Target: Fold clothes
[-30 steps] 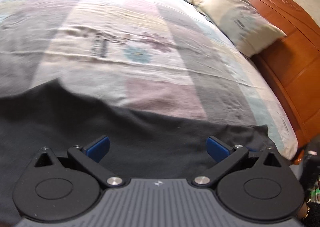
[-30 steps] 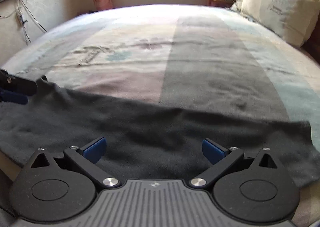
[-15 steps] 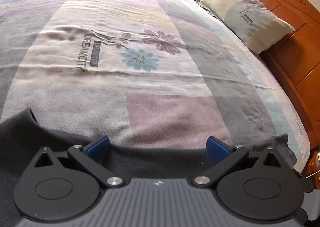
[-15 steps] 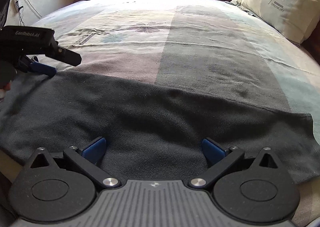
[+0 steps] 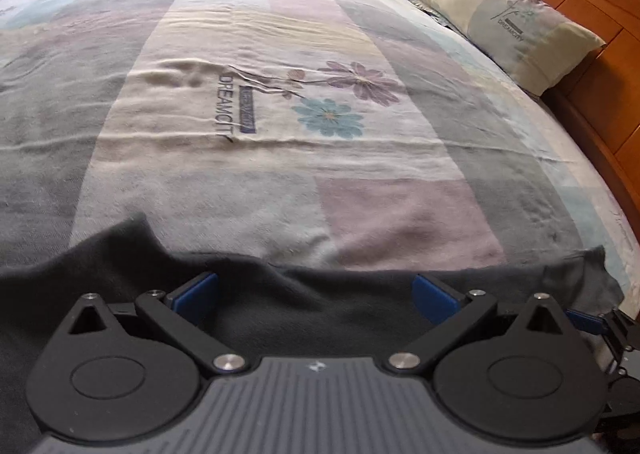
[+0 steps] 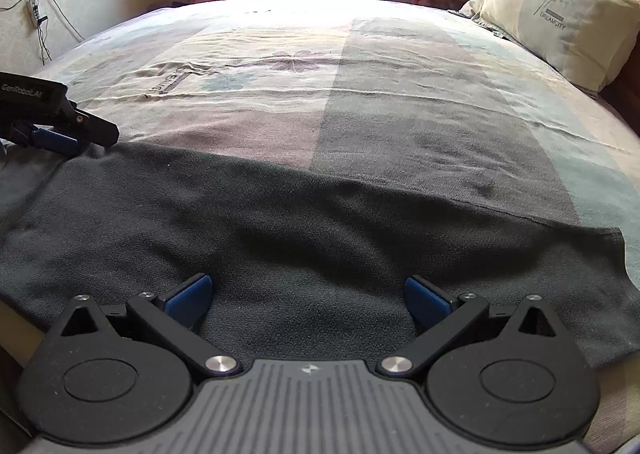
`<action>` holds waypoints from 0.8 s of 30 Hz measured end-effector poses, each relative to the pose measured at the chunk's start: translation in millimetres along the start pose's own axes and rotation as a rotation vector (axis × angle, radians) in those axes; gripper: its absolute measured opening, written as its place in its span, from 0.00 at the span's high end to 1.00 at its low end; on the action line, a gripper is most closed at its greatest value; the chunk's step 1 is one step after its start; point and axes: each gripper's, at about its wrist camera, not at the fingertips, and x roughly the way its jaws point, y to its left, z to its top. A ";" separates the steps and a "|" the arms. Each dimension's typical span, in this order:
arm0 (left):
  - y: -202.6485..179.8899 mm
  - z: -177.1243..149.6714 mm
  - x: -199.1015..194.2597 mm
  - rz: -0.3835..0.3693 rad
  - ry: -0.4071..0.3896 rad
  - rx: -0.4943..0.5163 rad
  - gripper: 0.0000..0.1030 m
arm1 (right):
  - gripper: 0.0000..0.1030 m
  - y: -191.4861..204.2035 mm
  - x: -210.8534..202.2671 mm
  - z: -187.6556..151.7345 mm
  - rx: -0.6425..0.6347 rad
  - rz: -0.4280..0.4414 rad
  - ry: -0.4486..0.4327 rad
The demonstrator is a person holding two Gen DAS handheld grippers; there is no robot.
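Cloth lies spread out on the bed now. It is a dark grey garment [image 6: 280,238], soft and a bit fuzzy, and it looks flatter than it did a second ago, when it was still being pulled about and the left view was blurry. Its far edge now runs almost straight across the patchwork bedspread [image 5: 280,126]. To me that means the laying-out is about done and the first fold can start.

The left gripper [image 5: 316,290] hangs low over the near left part of the garment. Its blue fingers are spread wide with nothing between them. Just ahead of it a corner of the cloth pokes up a little, and there are soft bumps near that corner.

The right gripper [image 6: 308,294] is over the near middle of the garment, fingers spread wide too, holding nothing. Far to its left you can see the left gripper at the cloth's edge. To its right the garment ends in a neat square corner.

A pillow [image 6: 560,14] sits far ahead on the right.
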 end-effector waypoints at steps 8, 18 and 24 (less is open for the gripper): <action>9.7 21.3 -36.8 0.010 -0.079 0.000 0.01 | 0.00 -0.8 0.3 -0.5 -0.001 0.001 -0.003; 52.1 19.3 3.9 0.020 -0.026 -0.112 0.01 | 0.00 -0.7 0.2 -0.5 -0.004 0.001 -0.004; 61.5 32.3 -6.3 -0.010 -0.052 -0.155 0.01 | 0.00 -1.2 -0.1 0.2 -0.006 0.003 -0.003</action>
